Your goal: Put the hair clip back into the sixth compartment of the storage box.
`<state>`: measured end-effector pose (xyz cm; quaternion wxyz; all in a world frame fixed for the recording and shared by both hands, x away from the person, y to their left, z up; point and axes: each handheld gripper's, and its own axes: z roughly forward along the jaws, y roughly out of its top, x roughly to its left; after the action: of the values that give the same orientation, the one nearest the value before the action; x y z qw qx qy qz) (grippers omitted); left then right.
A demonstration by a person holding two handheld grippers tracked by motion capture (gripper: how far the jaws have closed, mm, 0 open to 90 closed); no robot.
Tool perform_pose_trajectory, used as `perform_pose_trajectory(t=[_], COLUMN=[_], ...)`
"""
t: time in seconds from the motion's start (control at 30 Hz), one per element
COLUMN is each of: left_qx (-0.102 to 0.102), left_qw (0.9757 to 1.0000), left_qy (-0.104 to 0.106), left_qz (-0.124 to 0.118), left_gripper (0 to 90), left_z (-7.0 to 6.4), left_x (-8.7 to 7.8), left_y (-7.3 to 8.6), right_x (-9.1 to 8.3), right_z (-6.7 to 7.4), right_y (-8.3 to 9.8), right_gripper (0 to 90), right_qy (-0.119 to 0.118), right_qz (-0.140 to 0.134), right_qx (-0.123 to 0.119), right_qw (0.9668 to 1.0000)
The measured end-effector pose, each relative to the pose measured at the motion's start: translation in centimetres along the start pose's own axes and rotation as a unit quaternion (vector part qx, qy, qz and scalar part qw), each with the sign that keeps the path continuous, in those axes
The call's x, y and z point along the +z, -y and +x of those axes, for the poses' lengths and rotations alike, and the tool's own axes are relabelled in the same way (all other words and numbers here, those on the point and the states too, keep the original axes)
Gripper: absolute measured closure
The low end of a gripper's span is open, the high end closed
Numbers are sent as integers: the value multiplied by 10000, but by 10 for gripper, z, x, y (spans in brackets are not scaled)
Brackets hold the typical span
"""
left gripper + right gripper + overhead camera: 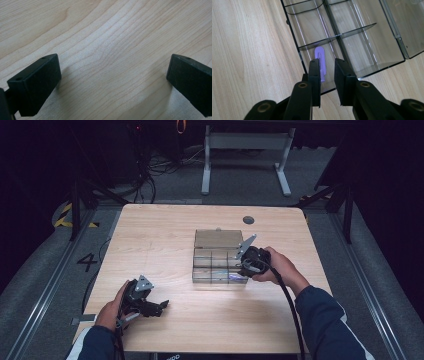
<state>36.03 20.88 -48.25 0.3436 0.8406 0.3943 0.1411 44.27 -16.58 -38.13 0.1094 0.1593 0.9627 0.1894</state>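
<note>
Over the clear organizer box (367, 42), right gripper (327, 65) beside purple clip (320, 61) — jaws slightly apart

Free: bare table (150, 245) at frame left.
Obstacle: box (218, 257) at centre, dividers (337, 37) splitting its compartments.

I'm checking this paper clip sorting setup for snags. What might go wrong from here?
1. The purple paper clip lies flat against the left jaw of the right hand-held gripper, so closing may miss it.
2. The jaws reach over the clear box's near wall; pushing could shift the box.
</note>
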Motion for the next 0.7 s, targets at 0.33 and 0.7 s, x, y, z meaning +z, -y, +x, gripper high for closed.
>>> perform_pose_trajectory(t=[0.33, 0.7], left_qx=[0, -2], left_qw=[10000, 10000], left_qy=[0, 0], left_qz=[0, -1], left_gripper=[0, 0], left_z=[0, 0], left_x=[0, 0], left_y=[0, 0], right_x=[-11, -17], right_z=[5, 10], right_y=[10, 18], right_gripper=[713, 682], right_qy=[117, 211], right_qz=[-184, -229], right_qx=[139, 149], right_qw=[9997, 9994])
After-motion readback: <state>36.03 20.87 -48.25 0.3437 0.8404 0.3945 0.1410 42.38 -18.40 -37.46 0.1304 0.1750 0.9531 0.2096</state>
